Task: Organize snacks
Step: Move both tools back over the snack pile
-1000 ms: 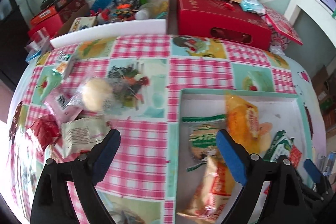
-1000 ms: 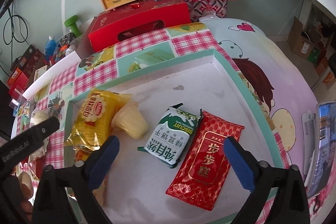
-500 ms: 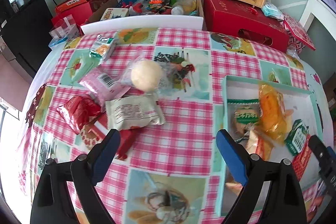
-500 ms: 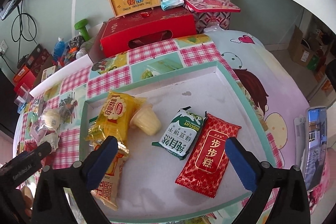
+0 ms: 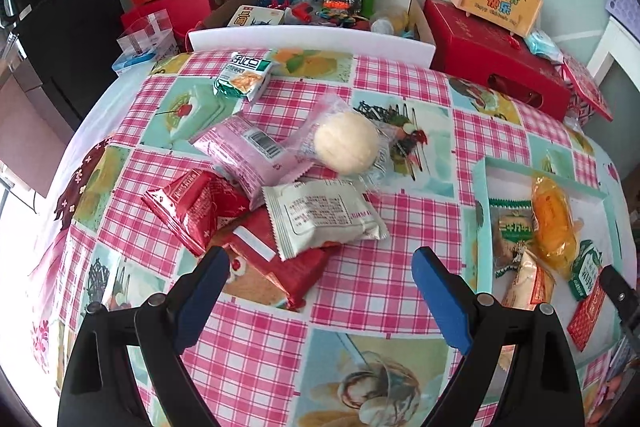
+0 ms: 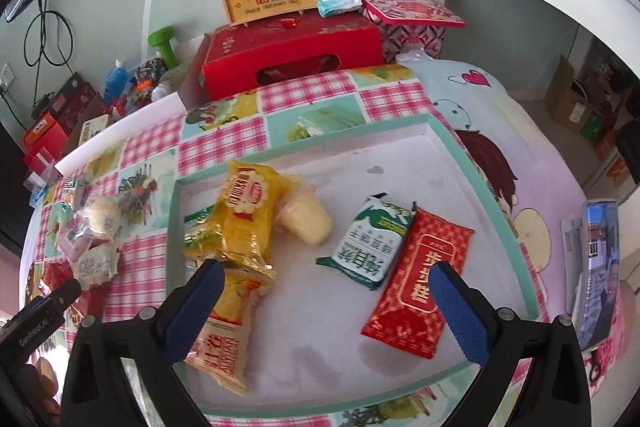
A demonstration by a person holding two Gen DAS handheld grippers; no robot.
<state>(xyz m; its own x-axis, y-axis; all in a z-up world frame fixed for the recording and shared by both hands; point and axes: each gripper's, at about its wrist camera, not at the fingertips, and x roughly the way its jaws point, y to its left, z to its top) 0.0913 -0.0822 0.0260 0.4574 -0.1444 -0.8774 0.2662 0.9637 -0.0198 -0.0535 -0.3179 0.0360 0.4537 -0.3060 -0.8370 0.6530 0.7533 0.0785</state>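
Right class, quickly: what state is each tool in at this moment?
Left tool: open, holding nothing, above the loose snack pile.
Right tool: open, holding nothing, over the tray.

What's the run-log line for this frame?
left gripper: jaws open, empty, over snack pile | right gripper: jaws open, empty, over tray | tray: several snacks in | pile: still on tablecloth

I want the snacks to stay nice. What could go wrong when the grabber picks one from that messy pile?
1. The white packet lies on top of the red packet and beside the pink packet, so the open left gripper might pinch two at once or push the pile around.
2. The round bun in its clear wrapper looks soft; a hard squeeze could squash it.
3. The tray is already crowded on its left side, so a new snack might land on the others.
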